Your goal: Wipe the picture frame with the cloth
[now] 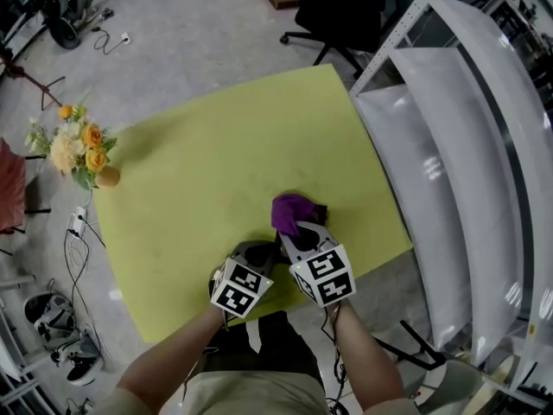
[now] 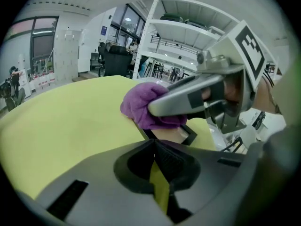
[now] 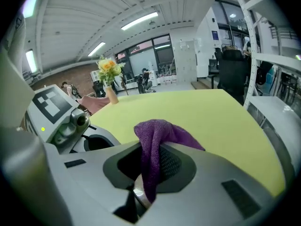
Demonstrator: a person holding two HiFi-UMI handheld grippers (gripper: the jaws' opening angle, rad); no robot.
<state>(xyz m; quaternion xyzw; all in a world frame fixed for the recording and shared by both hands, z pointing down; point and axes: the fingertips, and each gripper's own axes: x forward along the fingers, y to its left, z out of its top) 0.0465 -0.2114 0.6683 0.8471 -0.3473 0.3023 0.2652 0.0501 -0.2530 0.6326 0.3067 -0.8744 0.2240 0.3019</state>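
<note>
My right gripper (image 1: 295, 225) is shut on a purple cloth (image 1: 298, 209), which bunches out past the jaws over the near middle of the yellow-green table (image 1: 225, 162). In the right gripper view the cloth (image 3: 159, 132) hangs down between the jaws of that gripper (image 3: 149, 157). The left gripper view shows the cloth (image 2: 141, 102) pressed on a black picture frame (image 2: 190, 134) with a beige inside, under the right gripper's finger (image 2: 188, 95). My left gripper (image 2: 153, 144) is shut at the frame's near edge. Both grippers hide the frame in the head view, where my left gripper (image 1: 266, 251) sits beside the right.
A vase of orange and cream flowers (image 1: 82, 150) stands at the table's far left corner. White shelving (image 1: 449, 102) runs along the right side. An office chair (image 1: 346, 11) sits beyond the far edge. Cables and shoes (image 1: 60, 335) lie on the floor at left.
</note>
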